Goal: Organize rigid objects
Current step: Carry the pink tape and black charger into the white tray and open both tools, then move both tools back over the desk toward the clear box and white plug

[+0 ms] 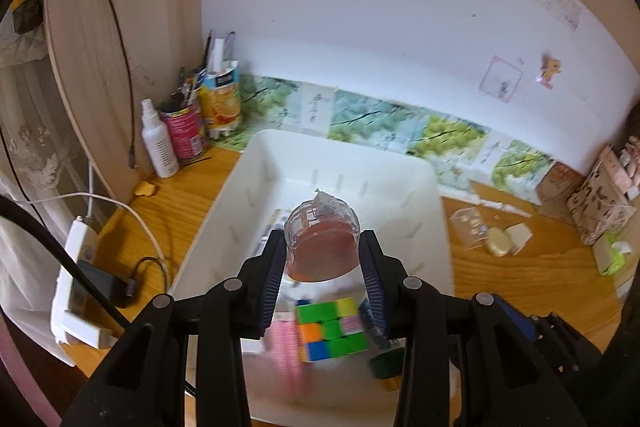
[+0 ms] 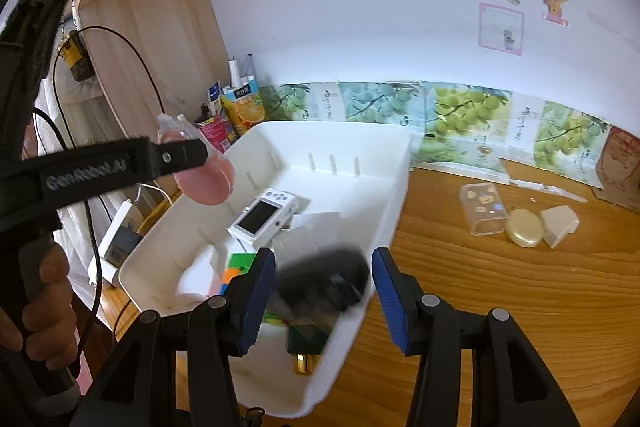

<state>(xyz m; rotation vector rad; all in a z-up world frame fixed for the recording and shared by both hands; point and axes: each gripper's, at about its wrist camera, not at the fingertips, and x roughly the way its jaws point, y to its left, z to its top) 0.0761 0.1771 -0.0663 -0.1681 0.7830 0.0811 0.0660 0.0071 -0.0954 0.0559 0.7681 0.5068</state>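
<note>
I am holding a clear jar [image 1: 322, 239] with the left gripper [image 1: 324, 267], its two fingers pinching the jar's sides above the white bin [image 1: 256, 163]. The jar is lying tilted: its long axis is running away from the camera, the pinkish round end facing back toward me and the clear ribbed end pointing toward the bin's far wall. In the right wrist view the same jar [image 2: 200, 167] is hanging over the bin's left rim [image 2: 168, 223]. My right gripper [image 2: 324, 291] is standing spread with nothing pinched, over a blurred dark thing [image 2: 328, 283] in the bin. A colour cube [image 1: 332, 327] and a white handheld device [image 2: 264, 215] are lying inside. The bin is sitting on the wooden bench [image 2: 500, 307].
</note>
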